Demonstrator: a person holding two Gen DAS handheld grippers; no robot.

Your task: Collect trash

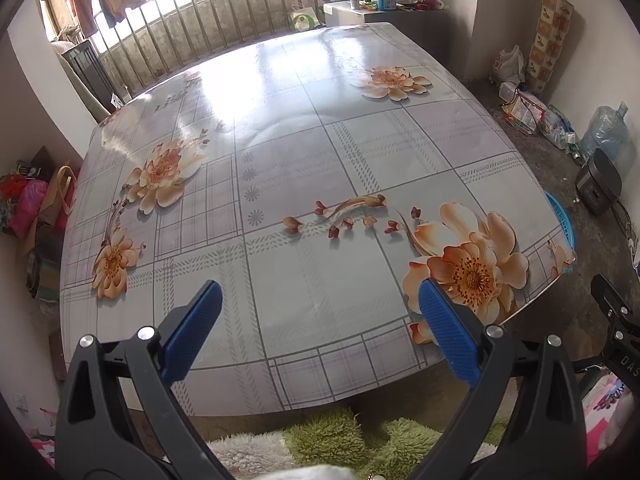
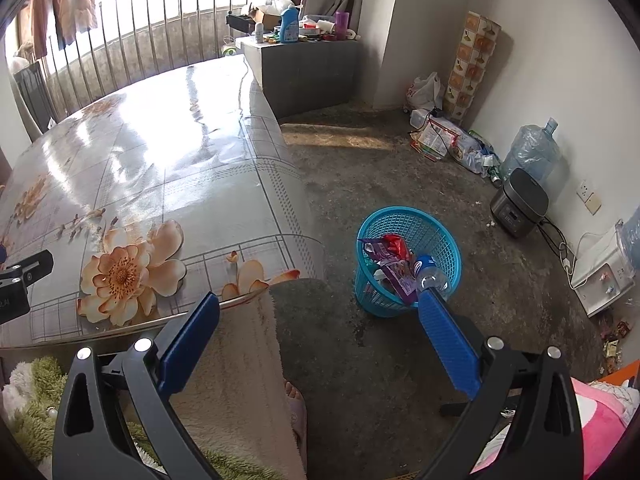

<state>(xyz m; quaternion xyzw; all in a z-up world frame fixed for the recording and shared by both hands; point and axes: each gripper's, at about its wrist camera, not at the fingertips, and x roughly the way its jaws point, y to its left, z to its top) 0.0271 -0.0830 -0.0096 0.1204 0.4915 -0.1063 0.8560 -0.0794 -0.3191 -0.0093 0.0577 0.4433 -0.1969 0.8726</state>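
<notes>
From where I steer the rig, the job reads as nearly or wholly finished. In the left wrist view the table, under its flowered plastic cover, fills the middle of the frame, and I find no wrapper, bottle or scrap anywhere on it. The left gripper hovers over the table's near edge at the bottom of the frame, its two blue pads spread wide with nothing between them. In the right wrist view the right gripper is likewise spread and empty, aimed past the table's corner toward the floor. The collected trash sits in one blue mesh basket on the floor, right of centre and just beyond the right-hand pad. Inside it I count one clear plastic bottle with a blue label, one red wrapper, and at least one purple wrapper; more may lie beneath, but the mesh and the overlap prevent a sure count. What may be left, in my judgement, is a few small wrappers on the floor at the lower right edge, near the wall; whether these belong to the task I cannot tell. Totals: two grippers, one basket, one table.
</notes>
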